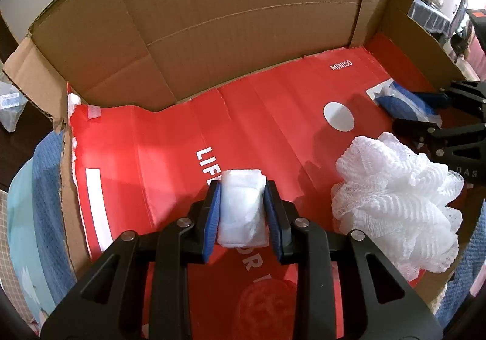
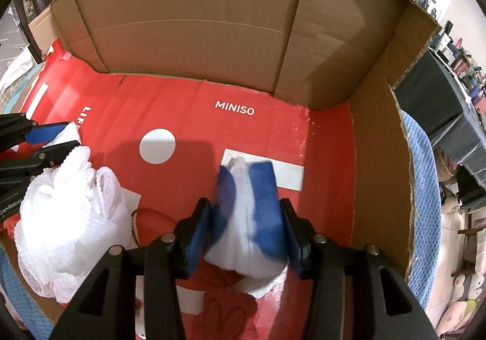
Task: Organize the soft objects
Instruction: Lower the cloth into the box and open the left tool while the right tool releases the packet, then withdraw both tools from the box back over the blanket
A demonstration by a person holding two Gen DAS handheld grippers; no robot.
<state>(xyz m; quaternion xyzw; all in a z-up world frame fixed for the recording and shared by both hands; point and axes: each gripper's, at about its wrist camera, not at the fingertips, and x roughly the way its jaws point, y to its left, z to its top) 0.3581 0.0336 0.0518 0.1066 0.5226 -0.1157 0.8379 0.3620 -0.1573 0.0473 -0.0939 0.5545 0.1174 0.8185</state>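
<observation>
Box: open cardboard box (image 1: pixel 237 15), red printed floor, both grippers working inside.
Left gripper (image 1: pixel 242 212): clamped on a white roll (image 1: pixel 241 209), held above the floor near 6 o'clock.
Right gripper (image 2: pixel 246 227): jaws parted around a blue-and-white bundle (image 2: pixel 247 203), which looks blurred; a firm hold is not evident.
Loofah (image 1: pixel 395 206): white mesh, already lying in the box, toward 3 o'clock in the left view.
Progress: partway, by appearance; the loofah is in, the bundle looks nearly placed, the roll is not yet set down.
</observation>
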